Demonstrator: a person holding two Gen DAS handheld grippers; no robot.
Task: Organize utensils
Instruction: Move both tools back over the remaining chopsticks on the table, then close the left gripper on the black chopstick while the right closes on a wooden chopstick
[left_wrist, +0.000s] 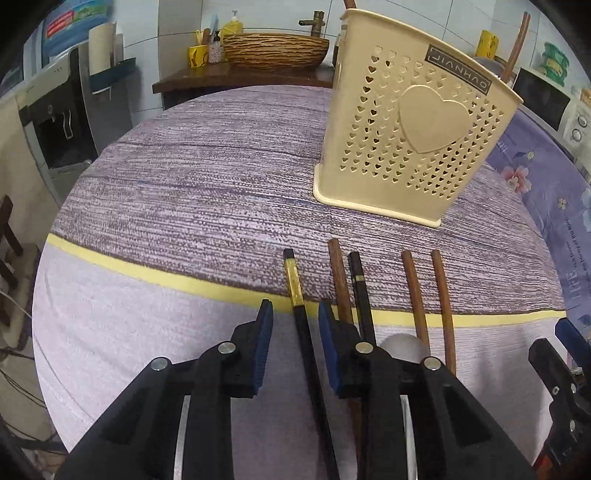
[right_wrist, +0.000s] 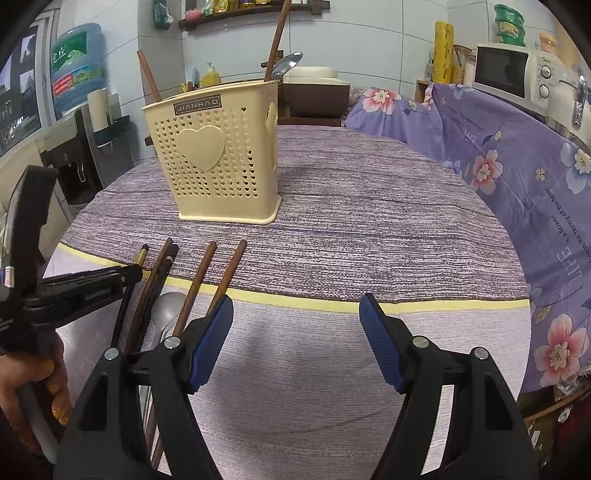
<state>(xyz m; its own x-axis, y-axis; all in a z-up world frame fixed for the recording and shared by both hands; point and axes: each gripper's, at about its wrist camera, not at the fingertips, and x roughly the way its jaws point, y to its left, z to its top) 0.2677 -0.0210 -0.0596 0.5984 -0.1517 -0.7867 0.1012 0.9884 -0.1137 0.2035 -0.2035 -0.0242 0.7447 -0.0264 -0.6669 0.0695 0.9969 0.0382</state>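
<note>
Black chopstick (left_wrist: 308, 347), gold-banded end.

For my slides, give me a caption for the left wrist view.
Left gripper straddling a black chopstick on the tablecloth, beige utensil holder beyond.

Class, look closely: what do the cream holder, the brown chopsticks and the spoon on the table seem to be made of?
Holder: likely moulded plastic, matt cream, punched heart holes. Brown chopsticks: apparently wood, plain dull brown. Spoon: probably metal, grey with soft sheen.
</note>
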